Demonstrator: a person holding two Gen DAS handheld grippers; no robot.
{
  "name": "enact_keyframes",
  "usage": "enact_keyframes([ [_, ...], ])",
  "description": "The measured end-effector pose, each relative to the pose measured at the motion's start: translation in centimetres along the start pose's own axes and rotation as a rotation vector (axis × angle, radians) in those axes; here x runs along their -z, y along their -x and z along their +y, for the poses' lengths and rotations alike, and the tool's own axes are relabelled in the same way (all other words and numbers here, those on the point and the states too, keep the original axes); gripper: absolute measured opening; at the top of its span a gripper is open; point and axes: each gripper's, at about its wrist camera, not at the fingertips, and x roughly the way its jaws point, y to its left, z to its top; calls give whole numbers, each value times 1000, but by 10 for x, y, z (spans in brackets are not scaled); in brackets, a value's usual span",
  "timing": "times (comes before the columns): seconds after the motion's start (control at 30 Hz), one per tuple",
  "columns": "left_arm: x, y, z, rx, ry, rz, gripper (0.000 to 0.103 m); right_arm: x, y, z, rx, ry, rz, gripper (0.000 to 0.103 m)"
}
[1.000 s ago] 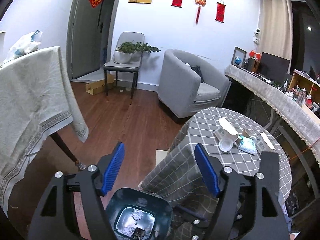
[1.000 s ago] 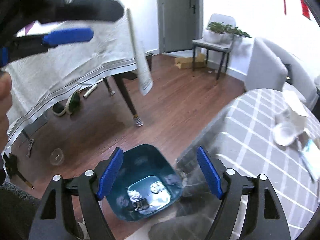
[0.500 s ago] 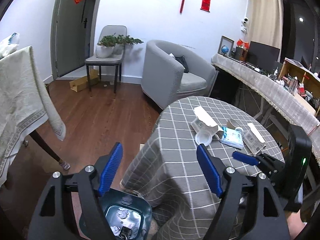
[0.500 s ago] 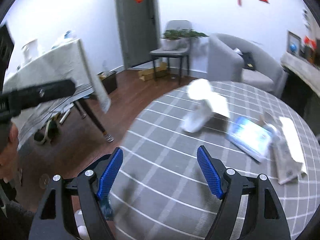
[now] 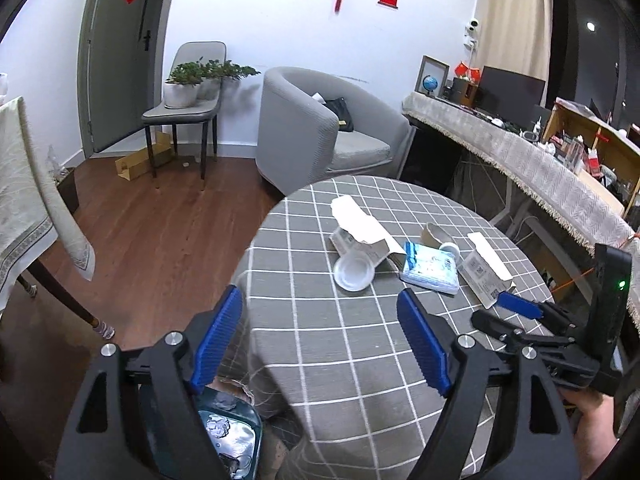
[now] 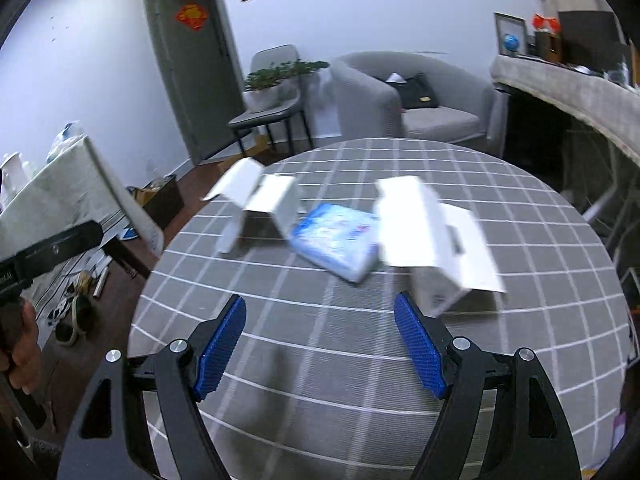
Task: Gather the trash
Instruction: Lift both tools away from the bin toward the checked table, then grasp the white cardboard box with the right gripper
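A round table in a grey checked cloth (image 5: 360,360) carries the trash: an open white carton (image 5: 360,232), a clear plastic cup (image 5: 354,274), a blue tissue pack (image 5: 430,272), a second white box (image 5: 486,276) and a tipped paper cup (image 5: 436,236). My left gripper (image 5: 320,344) hovers over the table's near edge, its jaws opening with nothing between them. Below it stands a teal bin (image 5: 230,440) with crumpled scraps. My right gripper (image 6: 320,344) is open and empty over the cloth, just short of the tissue pack (image 6: 336,240) and the white box (image 6: 436,248).
A grey armchair (image 5: 320,128) and a chair with potted plants (image 5: 188,96) stand at the back wall. A cloth-draped table (image 5: 24,200) is at the left, and a long cluttered desk (image 5: 540,168) at the right. Shoes (image 6: 72,320) lie on the wooden floor.
Both grippers swung from above the bin on the floor to over the round table. The right gripper rolled and came close to the cartons. The left jaws spread slightly wider.
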Motion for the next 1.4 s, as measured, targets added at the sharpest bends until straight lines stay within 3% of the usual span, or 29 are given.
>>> enact_keyframes([
  [0.17,2,-13,-11,4,-3,16,82,2,9,-24,36,-50,-10,77],
  [0.27,2,-19,-15,7,-3,22,82,2,9,-34,29,-68,4,72],
  [0.4,3,-26,-20,8,-8,31,82,3,1,-49,-20,-132,37,62],
  [0.67,-1,-47,-18,5,-9,49,82,-10,-13,-62,-36,-176,50,51],
  [0.83,-2,-65,-17,12,-9,74,82,-17,-20,-73,-102,-225,67,45],
  [0.93,-3,-74,-19,18,-17,88,82,-24,-21,-77,-70,-197,58,43],
  [1.4,-6,-109,-30,53,-52,147,78,-43,-38,-83,-82,-177,60,20],
])
